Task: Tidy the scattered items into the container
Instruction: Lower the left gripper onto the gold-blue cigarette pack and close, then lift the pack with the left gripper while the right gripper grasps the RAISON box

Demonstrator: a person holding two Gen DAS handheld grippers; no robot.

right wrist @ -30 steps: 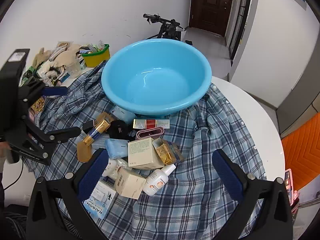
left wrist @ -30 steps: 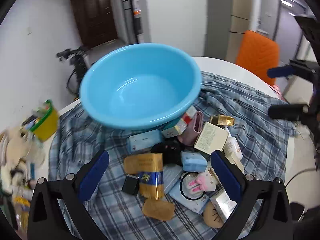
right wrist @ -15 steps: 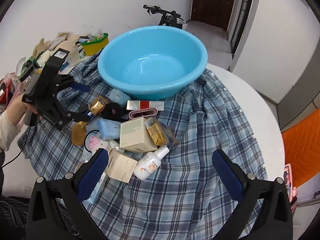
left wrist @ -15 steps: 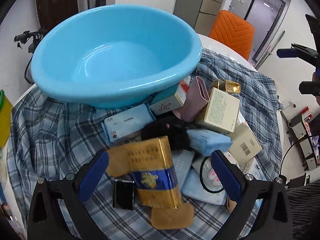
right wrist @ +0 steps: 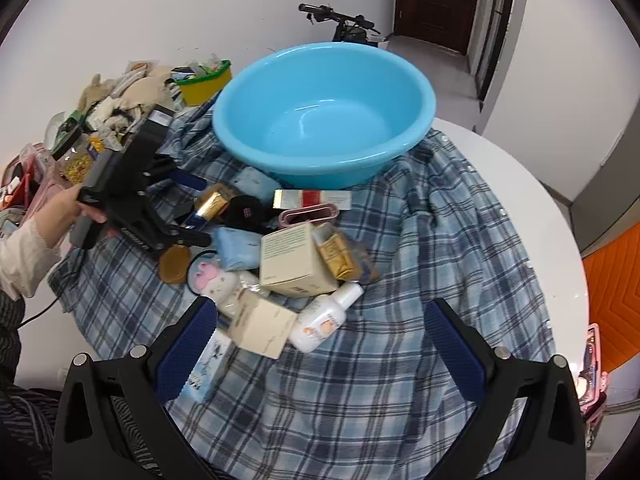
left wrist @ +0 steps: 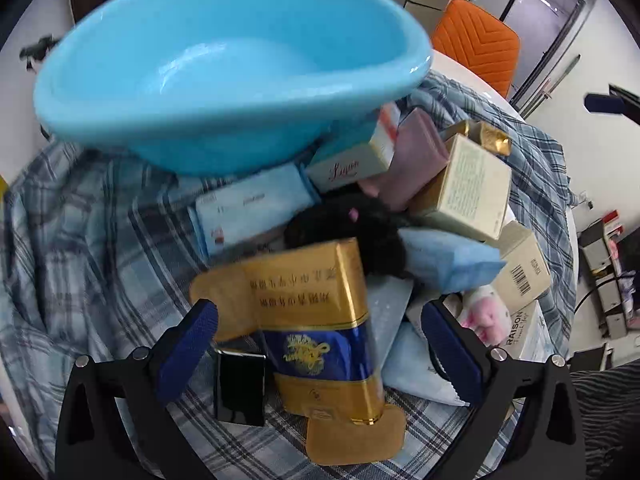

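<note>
Gold-and-blue glossy carton (left wrist: 320,320): lies on the plaid-clothed table (right wrist: 500,168), between the left gripper's fingers
Left gripper (left wrist: 320,354): spread, low, untouching; hand (right wrist: 66,210) grips its handle
Right gripper (right wrist: 320,346): released, hovering
Round blue plastic basin (right wrist: 324,112): behind the pile

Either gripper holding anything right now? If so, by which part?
Nothing held. The left gripper is open, its fingers straddling the gold-and-blue box without closing on it. The right gripper is open above the plaid cloth.
</note>
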